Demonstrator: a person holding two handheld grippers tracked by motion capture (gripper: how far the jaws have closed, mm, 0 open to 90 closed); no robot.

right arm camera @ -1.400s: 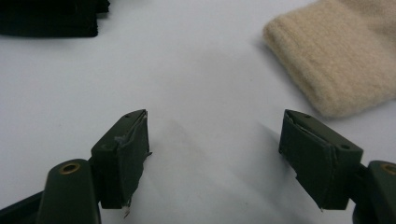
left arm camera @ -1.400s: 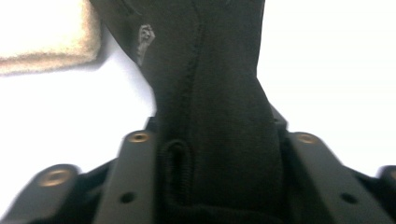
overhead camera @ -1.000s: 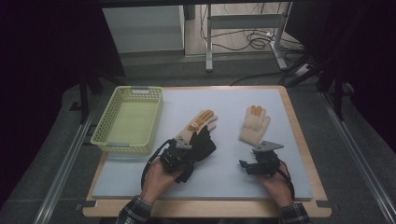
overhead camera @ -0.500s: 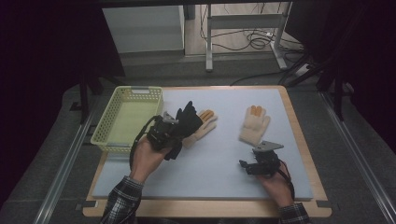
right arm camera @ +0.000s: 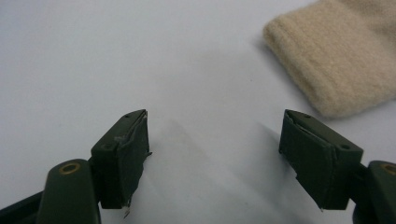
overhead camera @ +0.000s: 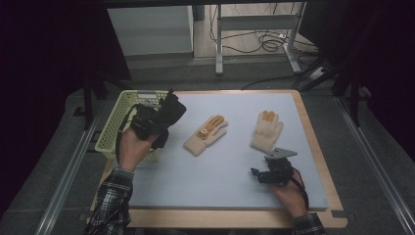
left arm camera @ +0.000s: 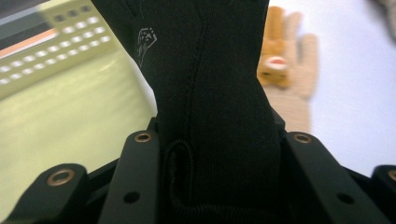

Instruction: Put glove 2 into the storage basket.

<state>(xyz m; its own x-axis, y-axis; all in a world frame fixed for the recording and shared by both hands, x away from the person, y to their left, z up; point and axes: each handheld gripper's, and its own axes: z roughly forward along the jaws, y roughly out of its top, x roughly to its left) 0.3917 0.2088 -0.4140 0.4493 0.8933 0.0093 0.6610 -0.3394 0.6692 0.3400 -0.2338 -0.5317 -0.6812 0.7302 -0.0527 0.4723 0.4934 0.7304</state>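
Your left tongs (overhead camera: 164, 117) are clamping the soft, floppy black glove (overhead camera: 171, 110) near its cuff; right tongs (overhead camera: 259, 174) are gaping empty.

Matt black knit glove (left arm camera: 219, 107), perforated plastic basket (overhead camera: 113, 128)

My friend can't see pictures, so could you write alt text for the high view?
A person's left gripper holds a black glove at the rim of a yellow basket. Two cream gloves lie on the grey mat, and the right gripper rests open.
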